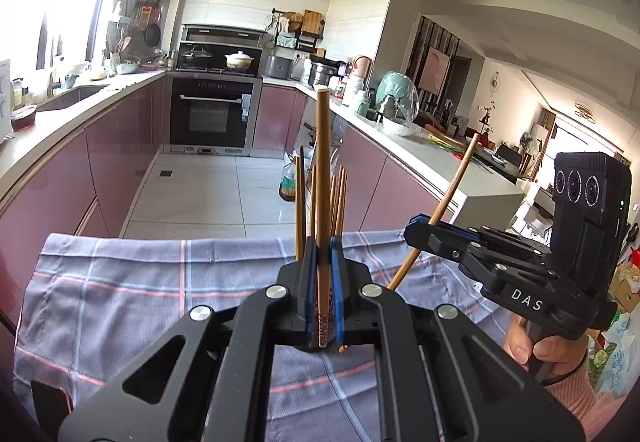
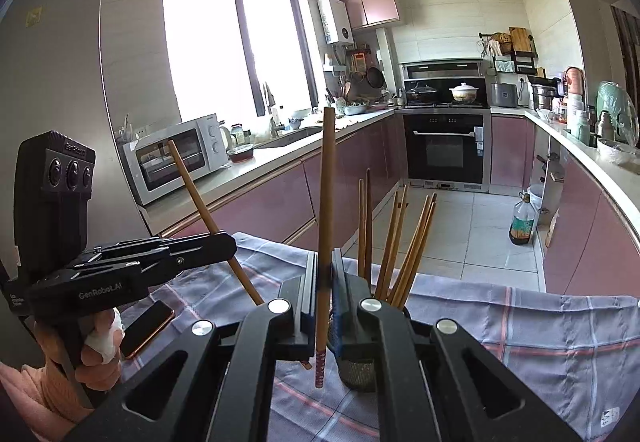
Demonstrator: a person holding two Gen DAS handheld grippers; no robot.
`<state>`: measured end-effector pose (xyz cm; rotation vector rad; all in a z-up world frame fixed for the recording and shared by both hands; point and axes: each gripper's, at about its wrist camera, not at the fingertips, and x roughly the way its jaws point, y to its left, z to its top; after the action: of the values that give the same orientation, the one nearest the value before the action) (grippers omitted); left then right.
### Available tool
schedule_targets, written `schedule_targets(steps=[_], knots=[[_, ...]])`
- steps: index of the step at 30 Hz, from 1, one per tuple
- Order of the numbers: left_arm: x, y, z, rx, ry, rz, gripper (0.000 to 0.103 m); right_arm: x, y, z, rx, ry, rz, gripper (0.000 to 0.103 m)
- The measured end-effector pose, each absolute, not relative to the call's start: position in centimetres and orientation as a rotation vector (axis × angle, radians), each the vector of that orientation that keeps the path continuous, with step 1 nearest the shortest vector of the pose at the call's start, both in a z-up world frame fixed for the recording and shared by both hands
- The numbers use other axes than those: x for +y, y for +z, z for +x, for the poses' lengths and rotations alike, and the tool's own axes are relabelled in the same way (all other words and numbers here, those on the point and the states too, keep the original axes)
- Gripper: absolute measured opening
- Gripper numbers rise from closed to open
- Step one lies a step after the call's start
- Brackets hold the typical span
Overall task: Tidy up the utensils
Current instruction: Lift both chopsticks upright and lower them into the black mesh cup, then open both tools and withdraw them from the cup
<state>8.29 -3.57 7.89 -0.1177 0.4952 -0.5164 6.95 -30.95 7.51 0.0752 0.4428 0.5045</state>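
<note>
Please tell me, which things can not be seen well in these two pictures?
Right wrist view: mesh holder, rim covered by the right gripper.
Left wrist view: same holder, wholly behind the left gripper; only the standing chopsticks show.
Right wrist view: phone, partly behind the left hand.

Black hand-held gripper, blue pads, silver screws, pink sleeve

Below my fingers, a grey plaid cloth covers the surface across the lower frame; a phone lies on it at lower left.
</note>
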Motion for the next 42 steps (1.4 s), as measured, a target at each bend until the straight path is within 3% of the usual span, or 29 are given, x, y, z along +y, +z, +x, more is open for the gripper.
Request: schedule_targets(steps=[14,42], knots=[[-5.7,9.3,9.9,0.472,-0.497,-0.087,0.007,-31.8,8.4,9.1,0.405,0.448,0.108,0.005],[-7.7,3.2,15.2,0.676,-0.460,-0.049,0.007,-29.5,2.5,14.3,0.606,0.409,0.071,0.006]])
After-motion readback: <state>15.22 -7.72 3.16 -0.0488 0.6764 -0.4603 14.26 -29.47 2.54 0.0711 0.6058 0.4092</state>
